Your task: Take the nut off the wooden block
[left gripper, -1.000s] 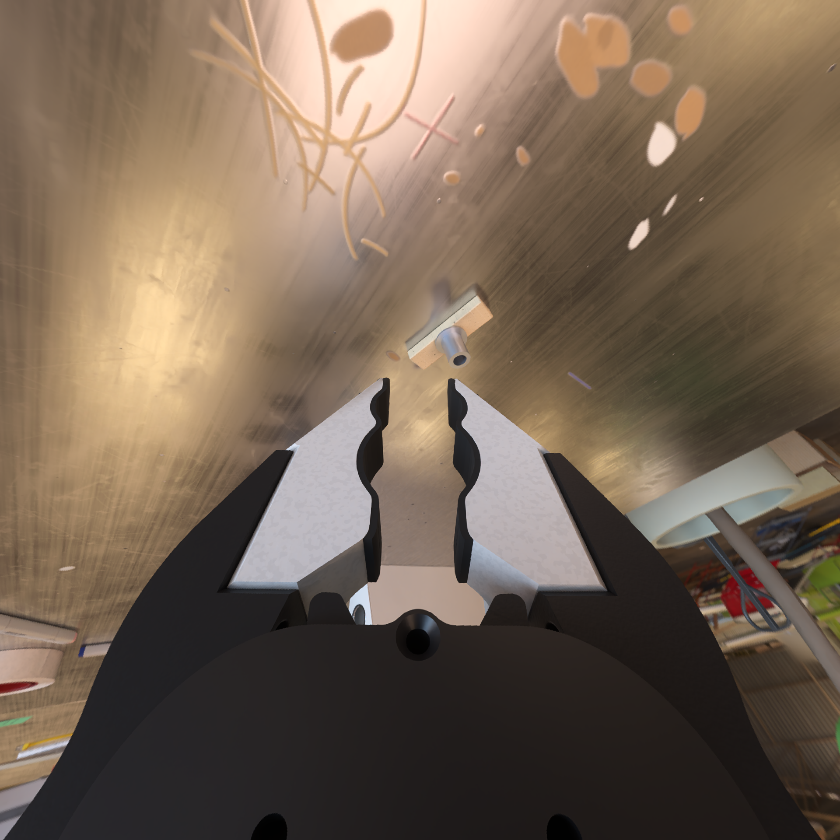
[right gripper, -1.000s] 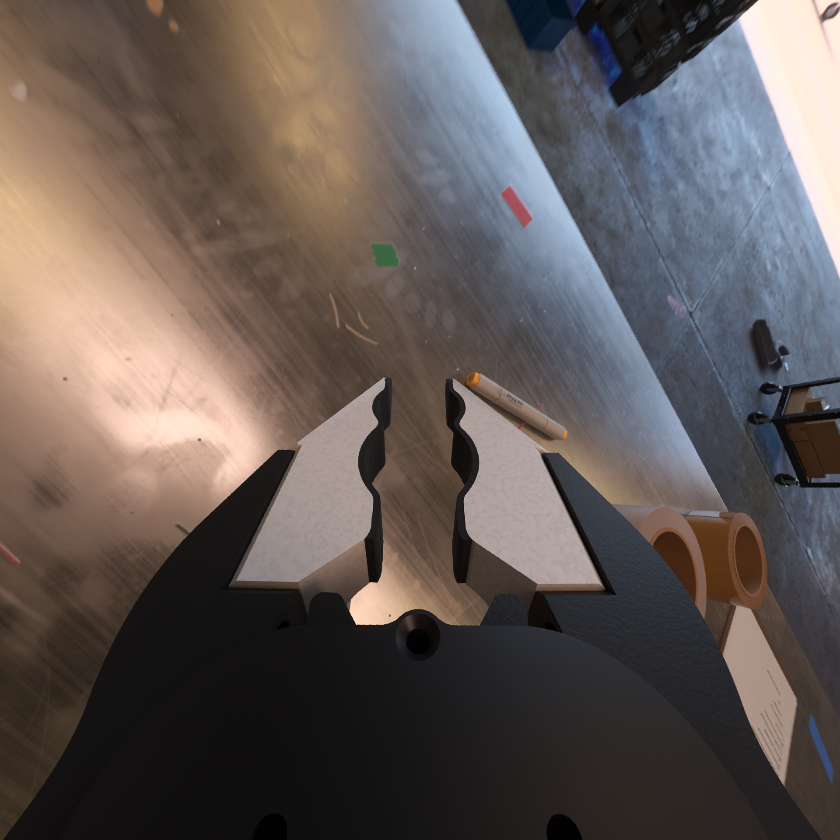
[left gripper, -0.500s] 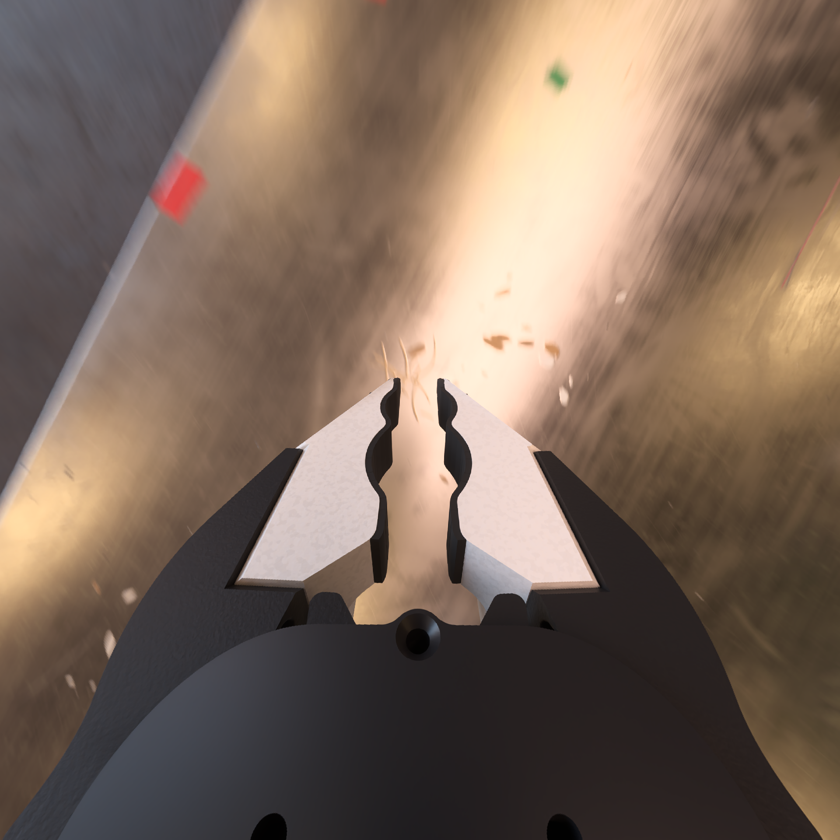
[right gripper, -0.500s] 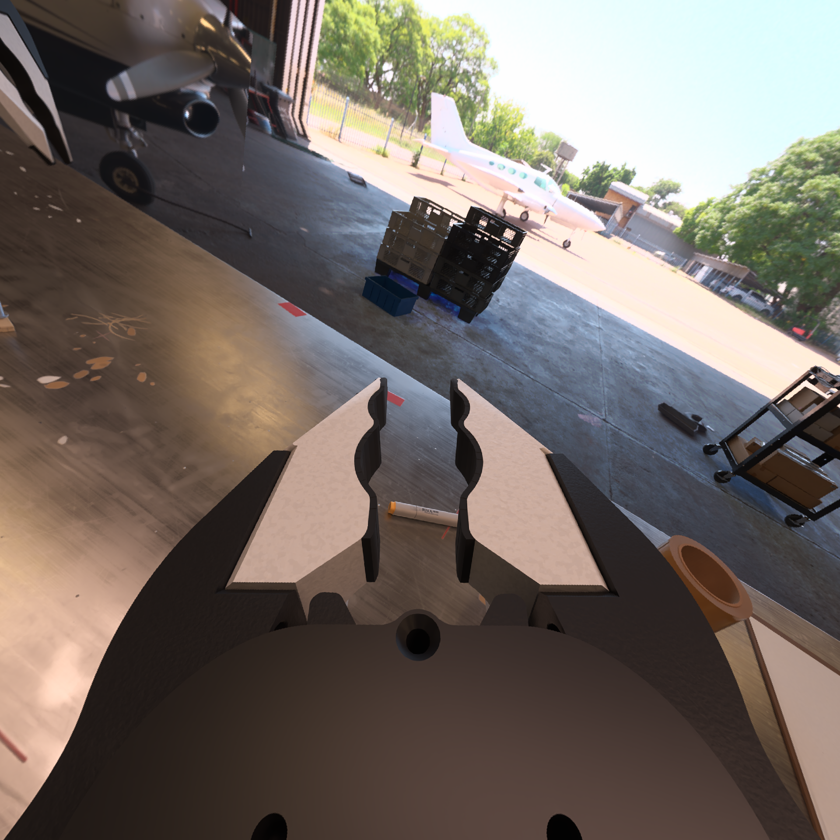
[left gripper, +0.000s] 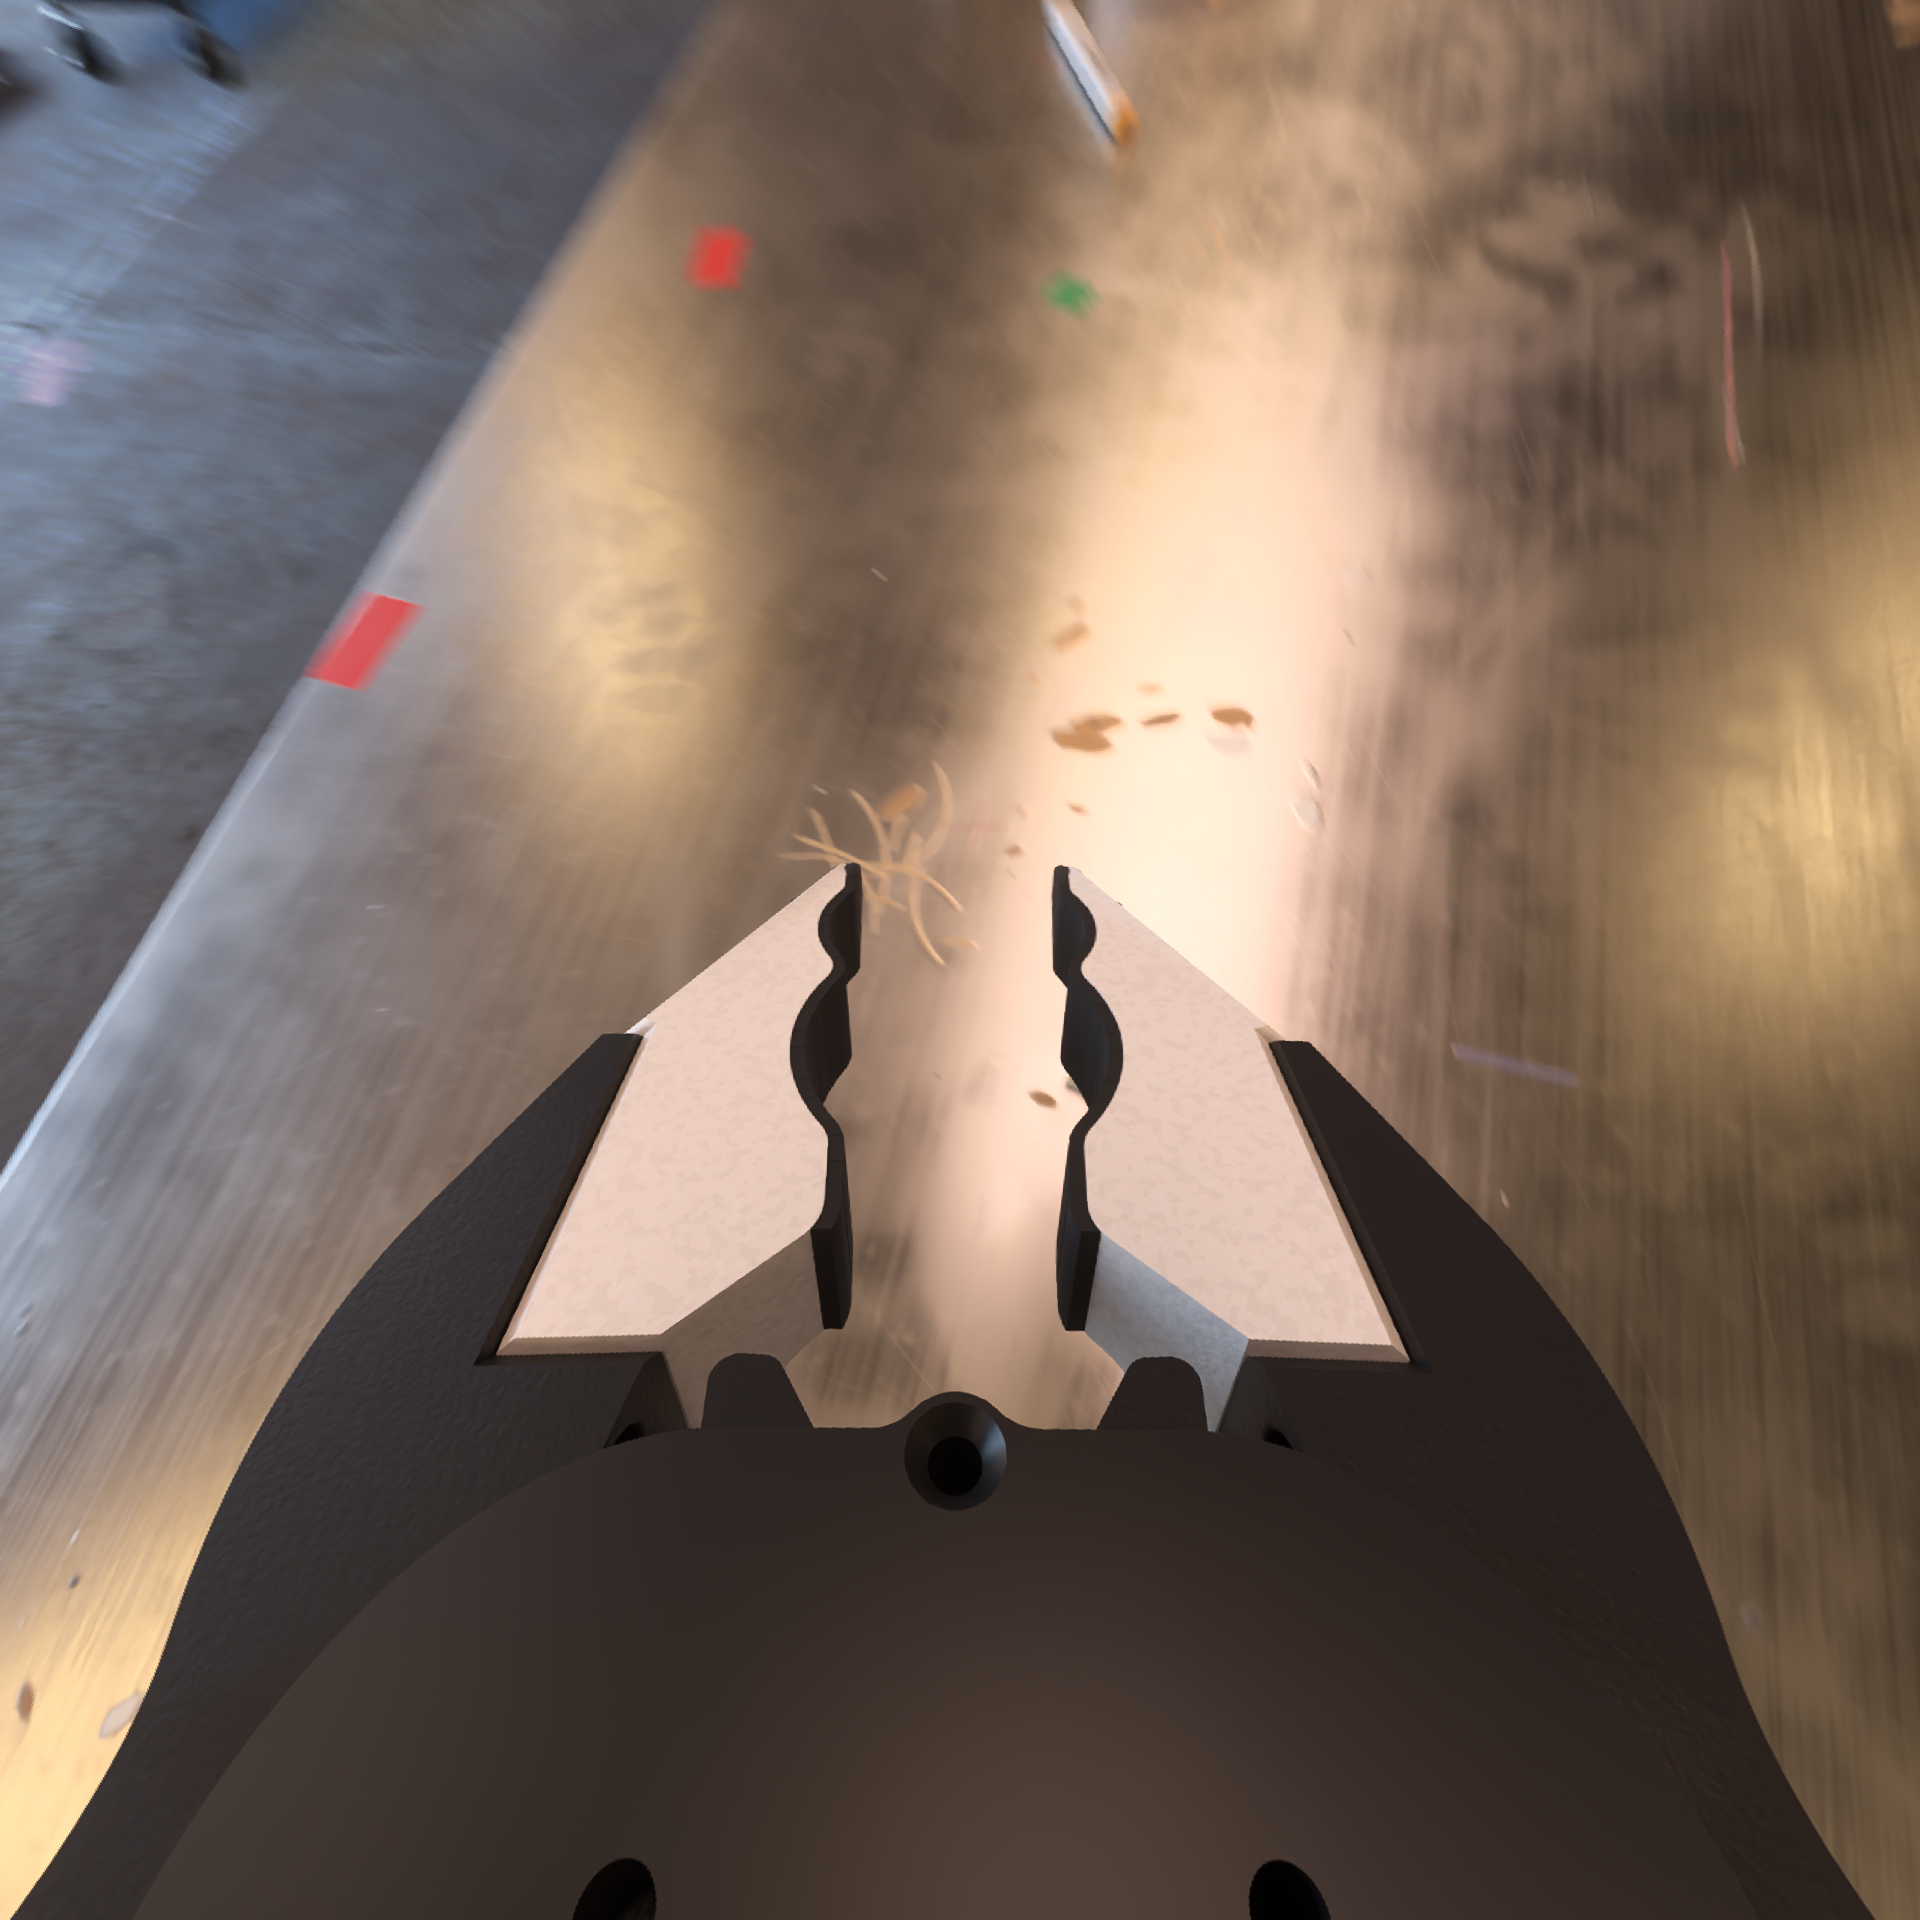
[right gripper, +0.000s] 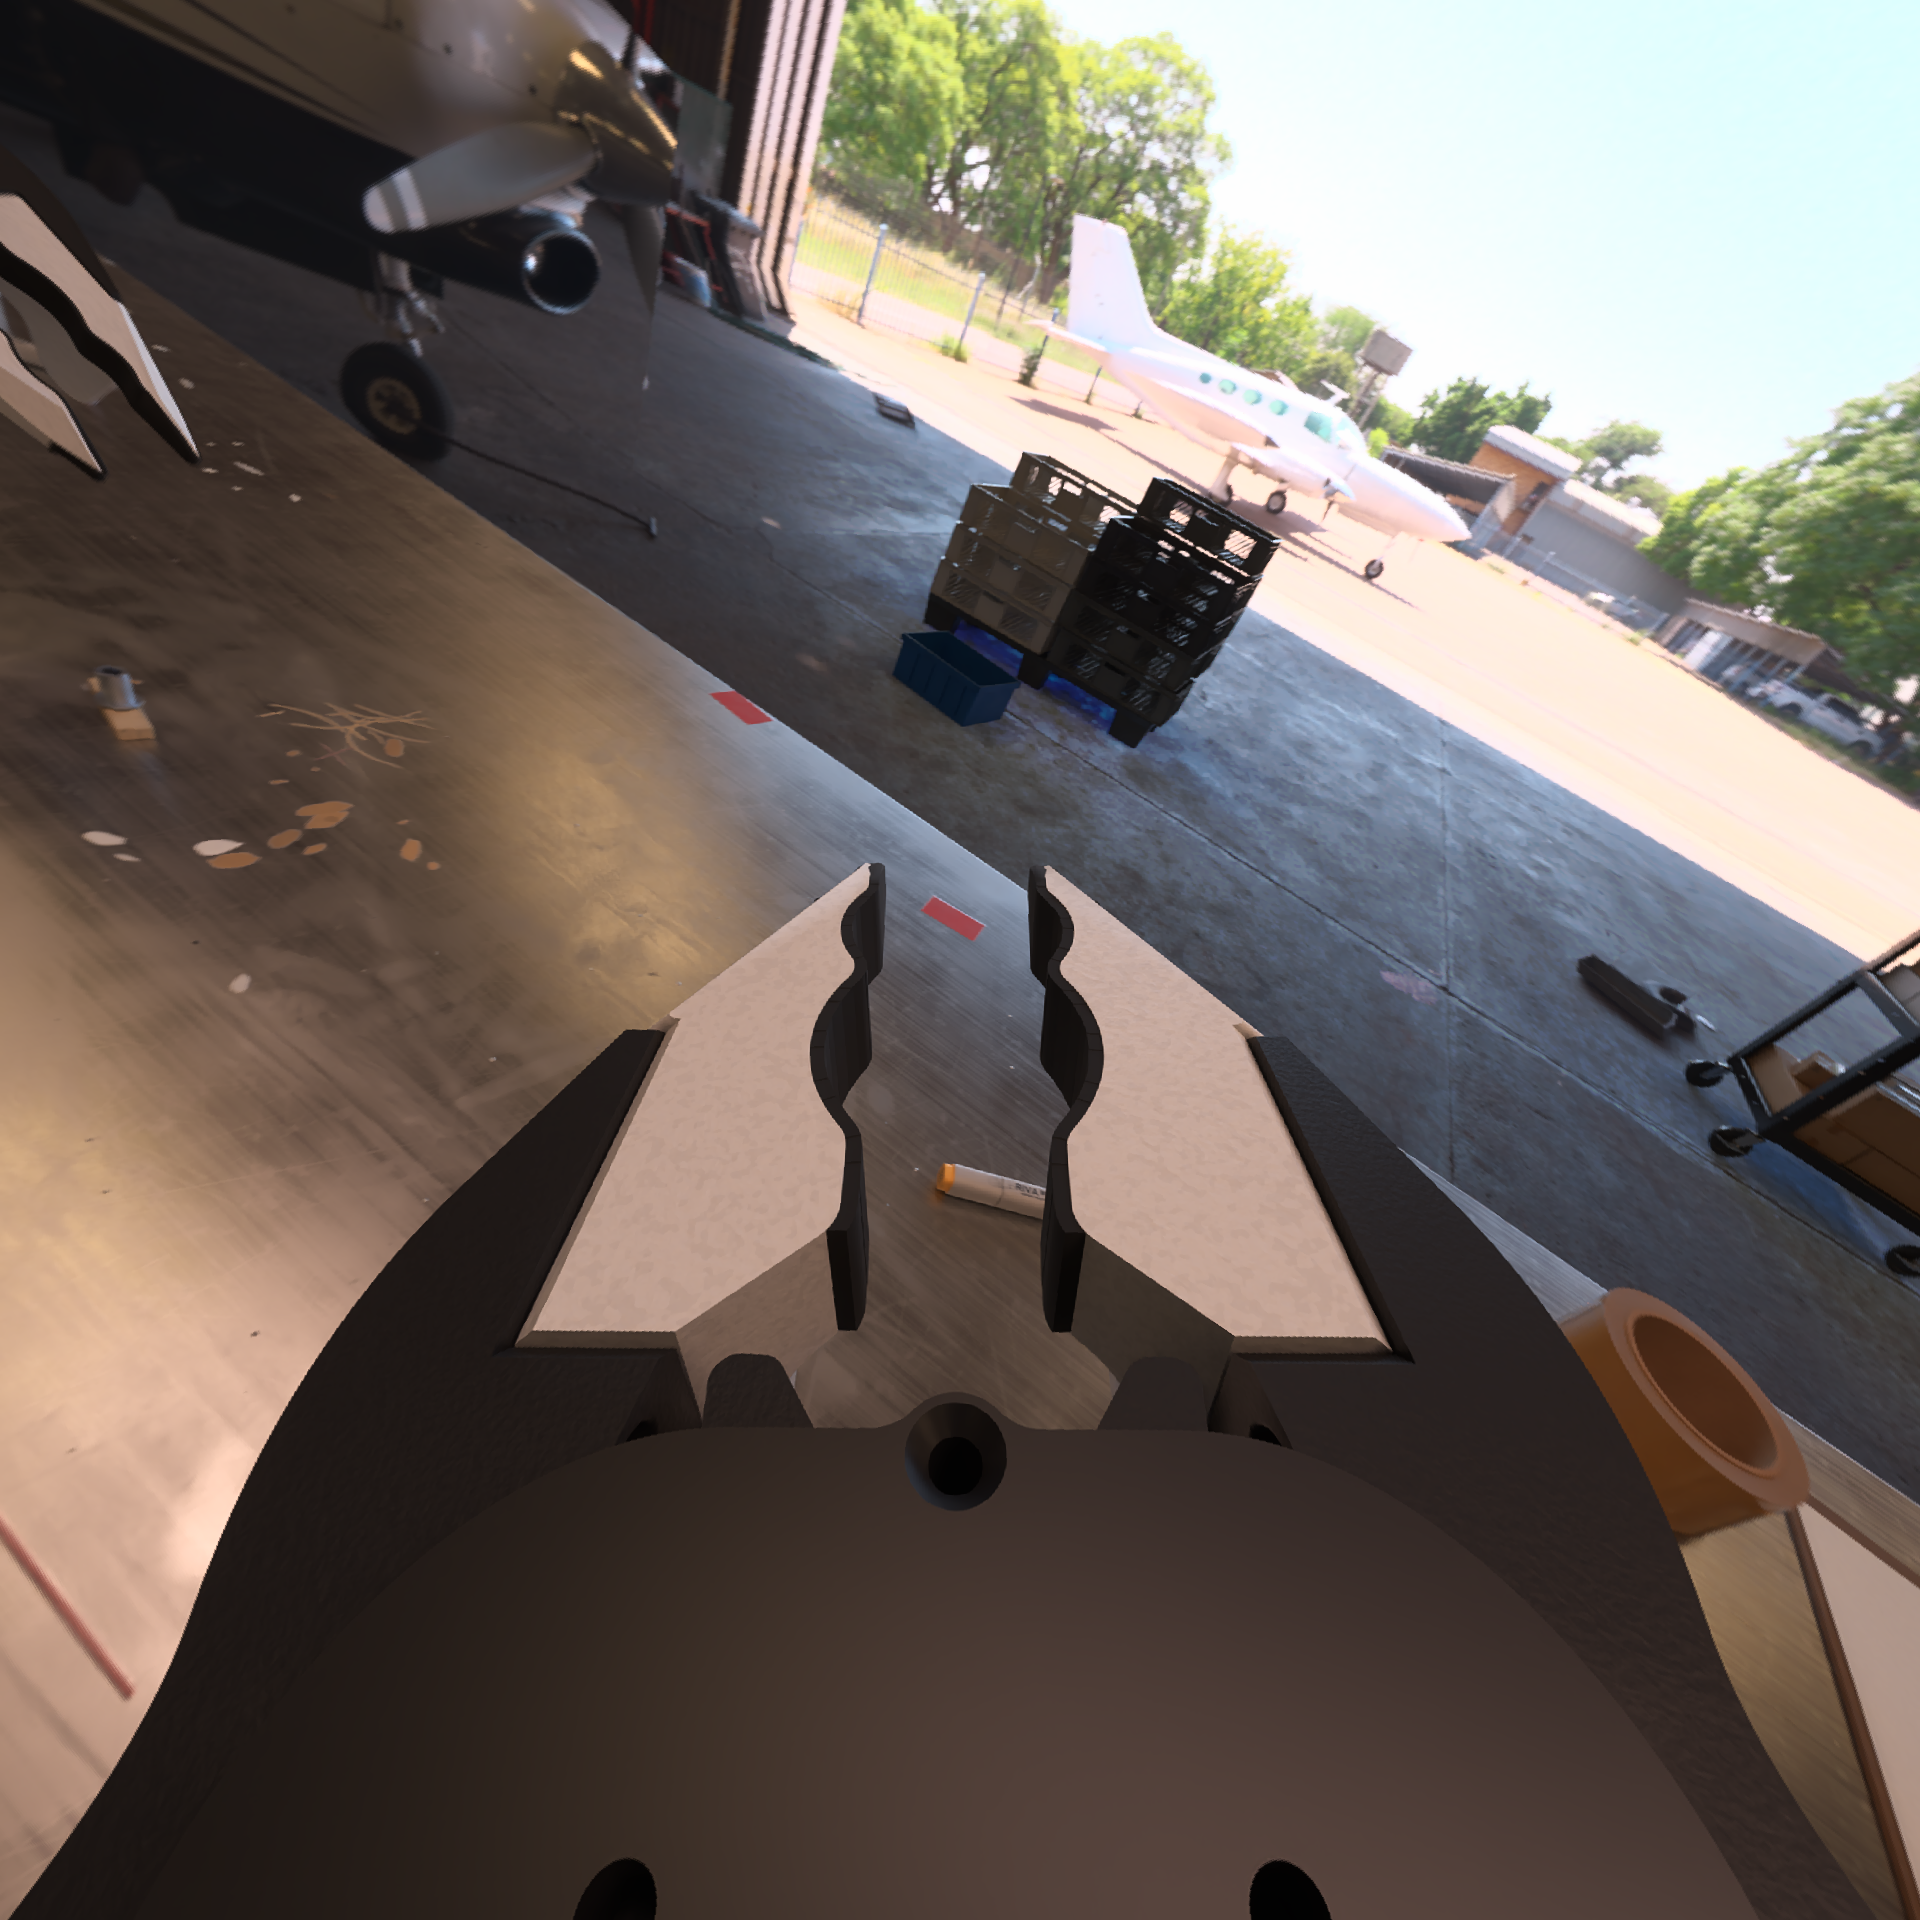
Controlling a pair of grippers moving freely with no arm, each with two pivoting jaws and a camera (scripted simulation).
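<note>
Nut point(right gripper: 114, 686) only in right wrist view

Small print is borne by the white marker point(right gripper: 992, 1191) on the tabletop point(right gripper: 312, 1039); nothing else is lettered

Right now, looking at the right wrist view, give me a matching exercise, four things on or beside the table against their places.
Things:
1. nut
2. marker
3. tape roll
4. left gripper

Places:
A. lower right, at the table's edge
B. seen between the right gripper's fingers
C. upper left corner
D. far left, on the wooden block

Pairs: 1-D, 2-B, 3-A, 4-C
</note>
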